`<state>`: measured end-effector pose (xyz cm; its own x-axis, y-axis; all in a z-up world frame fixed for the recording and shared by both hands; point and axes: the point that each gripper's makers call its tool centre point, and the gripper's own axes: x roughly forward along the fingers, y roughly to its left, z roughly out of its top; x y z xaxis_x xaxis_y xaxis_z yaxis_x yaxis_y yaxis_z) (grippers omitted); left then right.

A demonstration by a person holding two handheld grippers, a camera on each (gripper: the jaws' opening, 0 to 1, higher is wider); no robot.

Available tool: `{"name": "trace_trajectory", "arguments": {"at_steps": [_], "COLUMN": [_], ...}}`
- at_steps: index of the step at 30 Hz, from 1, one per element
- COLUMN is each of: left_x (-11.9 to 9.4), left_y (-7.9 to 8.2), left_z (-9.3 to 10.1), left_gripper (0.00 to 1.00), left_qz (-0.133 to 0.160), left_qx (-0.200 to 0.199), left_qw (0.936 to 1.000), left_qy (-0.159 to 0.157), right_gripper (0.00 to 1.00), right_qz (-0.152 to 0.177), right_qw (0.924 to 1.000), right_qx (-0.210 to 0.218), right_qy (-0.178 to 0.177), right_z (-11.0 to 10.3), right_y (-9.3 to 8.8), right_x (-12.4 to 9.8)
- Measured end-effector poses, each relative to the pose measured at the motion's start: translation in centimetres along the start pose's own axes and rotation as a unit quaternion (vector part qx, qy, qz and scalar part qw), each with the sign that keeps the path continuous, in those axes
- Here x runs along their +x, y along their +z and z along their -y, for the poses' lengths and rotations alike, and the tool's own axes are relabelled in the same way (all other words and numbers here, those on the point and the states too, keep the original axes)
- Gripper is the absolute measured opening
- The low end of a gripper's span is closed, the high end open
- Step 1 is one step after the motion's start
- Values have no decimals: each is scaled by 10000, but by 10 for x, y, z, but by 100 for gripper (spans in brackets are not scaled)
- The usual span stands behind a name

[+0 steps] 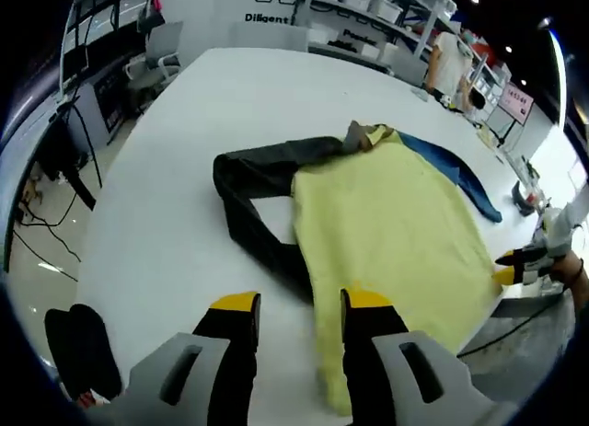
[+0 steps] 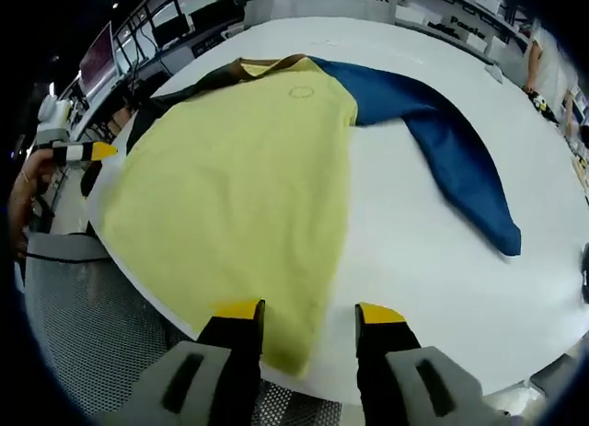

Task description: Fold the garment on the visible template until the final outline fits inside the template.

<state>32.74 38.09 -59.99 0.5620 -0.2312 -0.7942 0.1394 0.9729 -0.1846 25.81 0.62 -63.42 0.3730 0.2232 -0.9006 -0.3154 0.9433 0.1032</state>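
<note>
1 garment (image 1: 386, 214), 1 table (image 1: 166, 224), 2 tongs (image 1: 299, 306).

Big white table (image 1: 184, 168), shelves (image 1: 368, 12) w/ bins behind, grey floor (image 1: 46, 251).

Bright even overhead light, soft shadows, sharp centres, fisheye-bent edges.

the left gripper (image 1: 300, 306) rises from the bottom of the left gripper view, its two yellow-tipped black jaws standing apart with nothing between them; the right gripper (image 2: 308, 316) stands the same way in the right gripper view, jaws parted and empty; at the far right of the left gripper view the right gripper appears with a hand behind it; at the far left of the right gripper view a hand (image 2: 23, 205) holds the left gripper.
</note>
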Motion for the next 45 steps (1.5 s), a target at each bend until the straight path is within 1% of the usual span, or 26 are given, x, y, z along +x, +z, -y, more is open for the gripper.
{"name": "trace_trajectory", "arguments": {"at_steps": [1, 2, 3, 5, 6, 7, 8, 9, 12, 13, 15, 17, 20, 21, 22, 23, 24, 25, 27, 31, 35, 37, 39, 41, 43, 45], "left_x": [2, 9, 11, 17, 20, 25, 27, 30, 35, 38, 42, 46, 50, 51, 50, 50, 50, 50, 49, 45, 40, 37, 33, 28, 25, 23], "left_y": [2, 8, 10, 15, 13, 13, 14, 15, 15, 17, 18, 17, 16, 14, 15, 13, 14, 15, 15, 20, 25, 29, 34, 39, 42, 44], "left_z": [-2, -9, -12, -18, -21, -24, -24, -24, -23, -23, -22, -21, -21, -23, -28, -30, -30, -30, -30, -32, -44, -52, -59, -70, -80, -90], "left_gripper": [33, 33, 33, 31, 30, 29, 28, 28, 27, 26, 24, 19, 13, 10, 6, 3, 2, 2, 0, 0, 0, 0, 0, 0, 0, 0], "left_qz": [6, 45, 69, 111, 28, -14, -2, -9, -35, 5, 15, -29, -92, -159, -173, -232, -220, -216, -218, -194, -213, -205, -223, -283, -395, -516], "left_qx": [5, -111, -171, -92, -153, -190, -252, -399, -553, -581, -597, -617, -604, -510, -192, -144, -278, -312, -320, -161, -23, 73, 278, 583, 751, 773], "left_qw": [10000, 9999, 9997, 9995, 9994, 9993, 9992, 9988, 9982, 9981, 9980, 9978, 9978, 9981, 9988, 9985, 9984, 9984, 9985, 9988, 9982, 9976, 9964, 9935, 9901, 9867], "left_qy": [30, 118, 151, 266, 320, 325, 310, 293, 229, 224, 219, 223, 243, 317, 416, 466, 443, 415, 389, 424, 563, 661, 766, 931, 1122, 1335], "right_gripper": [43, 45, 49, 55, 59, 60, 61, 62, 62, 63, 67, 69, 71, 71, 72, 72, 73, 73, 73, 73, 75, 75, 75, 75, 75, 75], "right_qz": [92, 185, 311, 626, 722, 917, 1012, 1201, 1550, 1689, 1709, 1683, 1896, 1926, 1991, 1983, 1976, 1924, 1703, 1581, 1528, 1518, 1494, 1484, 1488, 1494], "right_qw": [10000, 9998, 9995, 9980, 9972, 9951, 9939, 9916, 9871, 9846, 9839, 9840, 9788, 9775, 9755, 9751, 9746, 9750, 9789, 9805, 9813, 9812, 9814, 9816, 9815, 9814], "right_qx": [18, 36, 61, 97, 138, 248, 303, 313, 50, -28, 27, 102, 47, 72, 42, 51, 55, 60, 107, 116, 66, 84, 83, 87, 98, 94], "right_qy": [5, 11, 6, 93, 157, 273, 326, 369, 404, 440, 516, 580, 769, 858, 932, 992, 1055, 1110, 1125, 1163, 1171, 1192, 1201, 1200, 1200, 1203], "right_z": [1, 2, 2, 0, -2, -5, -7, -8, -12, -15, -19, -22, -32, -37, -41, -44, -48, -51, -54, -59, -61, -61, -61, -61, -61, -61], "right_y": [5, 10, 15, 27, 31, 39, 43, 50, 62, 66, 67, 68, 76, 77, 79, 78, 78, 76, 69, 63, 61, 61, 61, 61, 61, 61], "right_x": [0, 0, 0, -1, -1, -1, -2, -2, -4, -3, 0, 5, 5, 6, 6, 9, 10, 14, 22, 28, 28, 27, 27, 27, 27, 27]}}
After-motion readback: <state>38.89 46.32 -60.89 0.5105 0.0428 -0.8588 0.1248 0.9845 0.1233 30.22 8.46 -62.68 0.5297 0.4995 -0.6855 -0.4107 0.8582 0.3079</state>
